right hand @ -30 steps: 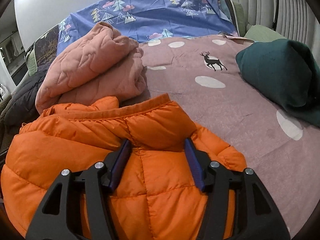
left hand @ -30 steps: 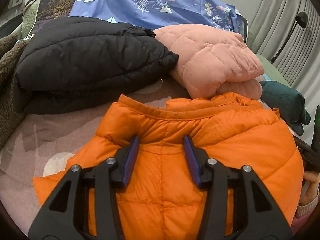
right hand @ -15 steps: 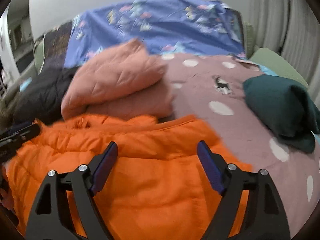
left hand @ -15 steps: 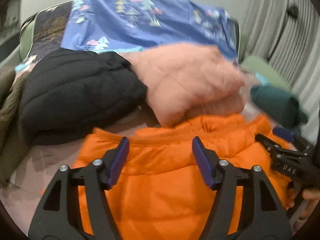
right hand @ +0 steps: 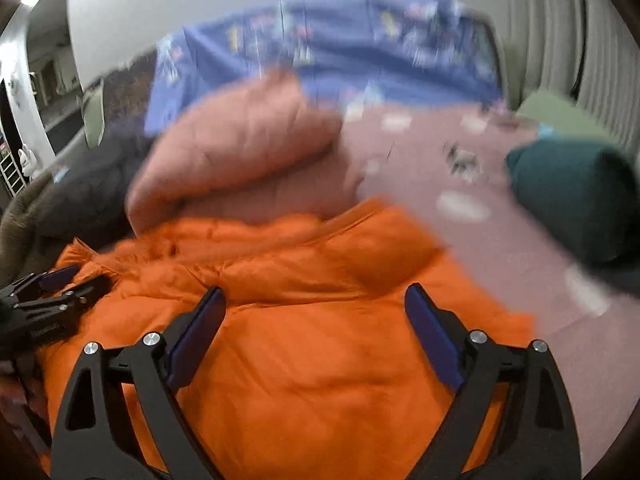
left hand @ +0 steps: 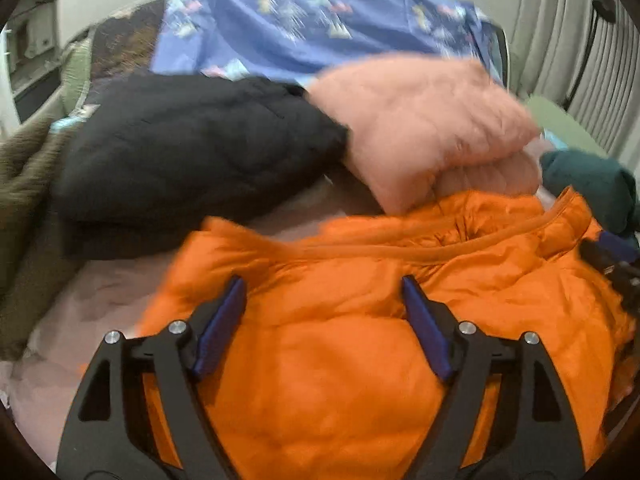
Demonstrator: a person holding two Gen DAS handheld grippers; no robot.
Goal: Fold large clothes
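An orange puffer jacket point(left hand: 340, 340) point(right hand: 312, 340) lies folded on the pink bedspread, collar edge away from me. My left gripper point(left hand: 323, 292) hovers over its left part, jaws opening, pads clear of the fabric. Over the jacket's right part my right gripper point(right hand: 316, 300) hangs the same way, jaws opening, nothing pinched. Each gripper shows at the edge of the other's view: the right gripper point(left hand: 616, 264) at the far right, the left gripper point(right hand: 44, 296) at the far left.
Behind the orange jacket lie a folded pink quilted jacket point(left hand: 420, 128) point(right hand: 240, 152) and a black puffer jacket point(left hand: 192, 152). A dark green garment point(right hand: 576, 196) sits at the right on the spotted pink bedspread point(right hand: 500, 264). A blue patterned sheet point(left hand: 320, 28) covers the back.
Both grippers let go of the orange jacket: their jaws spread wide and both lifted up and back. The jacket stays lying on the bed.
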